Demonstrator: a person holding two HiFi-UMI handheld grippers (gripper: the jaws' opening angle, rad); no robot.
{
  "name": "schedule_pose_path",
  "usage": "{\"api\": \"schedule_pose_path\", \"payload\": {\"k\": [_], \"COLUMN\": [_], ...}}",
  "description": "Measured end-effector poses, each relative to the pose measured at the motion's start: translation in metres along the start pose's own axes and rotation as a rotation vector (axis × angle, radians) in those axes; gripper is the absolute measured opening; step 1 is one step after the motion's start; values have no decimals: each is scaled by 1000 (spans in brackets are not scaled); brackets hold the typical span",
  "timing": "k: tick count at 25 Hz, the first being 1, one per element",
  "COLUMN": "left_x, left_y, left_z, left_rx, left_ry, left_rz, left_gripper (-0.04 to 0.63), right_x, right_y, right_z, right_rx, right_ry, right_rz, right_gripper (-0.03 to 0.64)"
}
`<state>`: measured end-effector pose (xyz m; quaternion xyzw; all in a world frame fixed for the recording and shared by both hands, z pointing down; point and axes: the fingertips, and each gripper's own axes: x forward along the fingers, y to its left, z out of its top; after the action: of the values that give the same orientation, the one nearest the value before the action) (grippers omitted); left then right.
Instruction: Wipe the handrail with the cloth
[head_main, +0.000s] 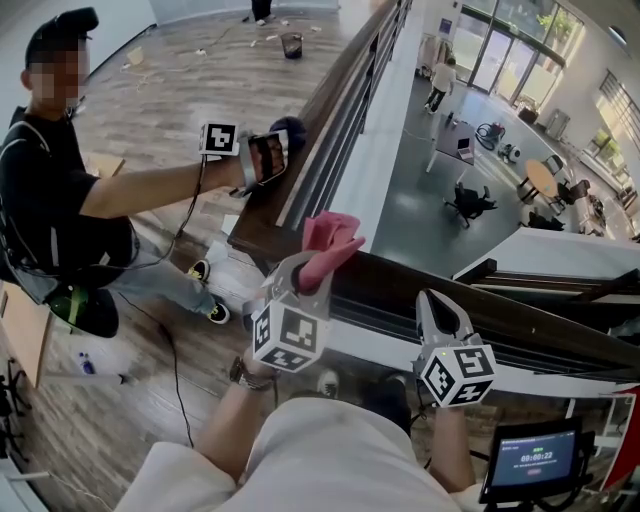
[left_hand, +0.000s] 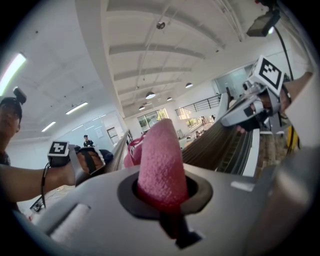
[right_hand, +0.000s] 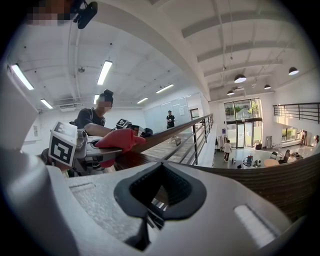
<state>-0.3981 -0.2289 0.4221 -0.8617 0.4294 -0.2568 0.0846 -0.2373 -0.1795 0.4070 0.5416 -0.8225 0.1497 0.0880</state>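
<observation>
One pink cloth (head_main: 331, 240) juts from the clenched left gripper (head_main: 306, 270); right gripper (head_main: 441, 306) closed, empty.

Small screen (head_main: 530, 458): timer-like digits, too blurred to read. No other legible text.

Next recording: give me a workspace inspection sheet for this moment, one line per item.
Surface: wooden handrail, bending at a corner; top looks bare apart from the grippers at it.
Job's things: pink cloth at the rail's corner; contact with the wood not certain.
Clutter: dark bin and scattered scraps on the far floor.
Grippers: left gripper shut on the cloth; right gripper shut, empty, beside the rail. A second person holds another gripper on the rail.
Cables: black cable trailing across the wooden floor.
Surroundings: lit screen at lower right; open hall below with people and tables.
</observation>
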Motion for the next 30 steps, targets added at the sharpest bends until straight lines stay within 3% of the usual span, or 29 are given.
{"api": "schedule_pose_path", "payload": {"k": [17, 30], "left_x": [15, 22], "left_y": [7, -20], "left_z": [1, 6], "left_rx": [-27, -41], "left_ry": [37, 61], "left_rz": [20, -15], "left_gripper": [37, 37], "right_x": [15, 17], "right_y": [-8, 0], "right_z": [5, -4], "right_rx": [6, 2], "right_ry": [14, 31], "right_rz": [8, 43], "right_gripper": [3, 3]}}
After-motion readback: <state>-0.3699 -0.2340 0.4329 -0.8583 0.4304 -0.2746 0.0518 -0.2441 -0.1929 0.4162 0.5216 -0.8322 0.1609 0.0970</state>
